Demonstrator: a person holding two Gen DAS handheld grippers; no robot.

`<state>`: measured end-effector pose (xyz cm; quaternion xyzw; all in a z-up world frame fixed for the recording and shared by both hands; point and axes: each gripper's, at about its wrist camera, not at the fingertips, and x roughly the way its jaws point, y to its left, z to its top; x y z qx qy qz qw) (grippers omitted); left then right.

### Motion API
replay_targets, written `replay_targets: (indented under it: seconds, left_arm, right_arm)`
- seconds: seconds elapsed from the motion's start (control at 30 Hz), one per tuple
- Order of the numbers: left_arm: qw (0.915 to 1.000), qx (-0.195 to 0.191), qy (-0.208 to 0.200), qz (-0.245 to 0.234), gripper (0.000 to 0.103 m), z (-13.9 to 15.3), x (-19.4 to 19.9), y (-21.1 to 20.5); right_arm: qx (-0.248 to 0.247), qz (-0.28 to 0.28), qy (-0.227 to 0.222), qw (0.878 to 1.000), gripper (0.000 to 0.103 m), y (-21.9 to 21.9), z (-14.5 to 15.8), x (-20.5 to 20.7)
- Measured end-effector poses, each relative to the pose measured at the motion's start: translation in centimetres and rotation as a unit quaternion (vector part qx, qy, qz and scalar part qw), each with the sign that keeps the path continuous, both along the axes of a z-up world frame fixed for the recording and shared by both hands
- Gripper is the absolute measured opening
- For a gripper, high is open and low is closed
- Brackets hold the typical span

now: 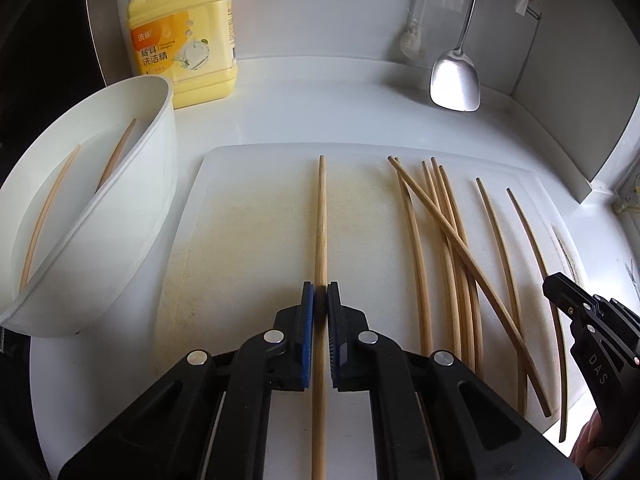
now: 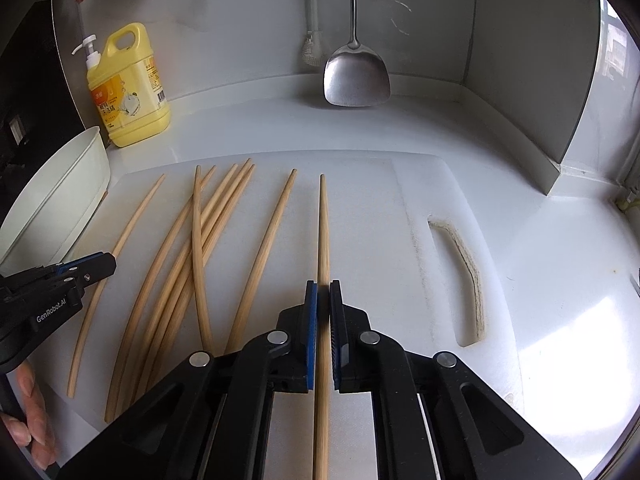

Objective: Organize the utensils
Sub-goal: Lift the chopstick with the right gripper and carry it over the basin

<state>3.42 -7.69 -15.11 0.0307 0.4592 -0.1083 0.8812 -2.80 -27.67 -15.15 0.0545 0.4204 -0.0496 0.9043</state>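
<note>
Claws each pinch one slender round bamboo chopstick.

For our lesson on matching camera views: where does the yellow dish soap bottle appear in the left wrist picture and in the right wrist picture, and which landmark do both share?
Left wrist view: the yellow dish soap bottle stands at upper left, behind the white container.
Right wrist view: the yellow dish soap bottle stands at left, above middle height, by the back wall.
Shared landmark: the steel spatula hanging against the back wall, right of the bottle in both.
</note>
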Motion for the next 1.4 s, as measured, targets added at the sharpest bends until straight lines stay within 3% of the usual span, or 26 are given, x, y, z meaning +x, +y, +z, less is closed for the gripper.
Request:
replay_targets:
  seconds: [0.43, 0.83, 1.07, 1.4]
  left_arm:
    - [0.9999, -0.013, 0.002, 0.003, 0.007, 1.6, 0.6, 0.3]
    - [0.9994, -0.029, -0.011, 0.017, 0.007, 6.0, 0.5, 0.8]
    - [0.9978, -0.040, -0.025, 0.046, 0.007, 10.2, -0.5, 3.3]
    - [0.9901, -0.028, -0.052, 0.127, 0.007, 14.7, -1.0, 13.3]
  right_arm:
    - [0.002, -0.006, -0.015, 1.000, 0.006, -1.2, 1.8, 1.2]
    - [0.009, 0.026, -0.046, 0.999, 0.006, -0.4, 6.7, 1.9]
    - [0.033, 0.080, -0.072, 0.994, 0.006, 3.3, 10.7, 2.8]
    - [0.071, 0.176, -0.095, 0.977, 0.006, 14.2, 15.2, 6.7]
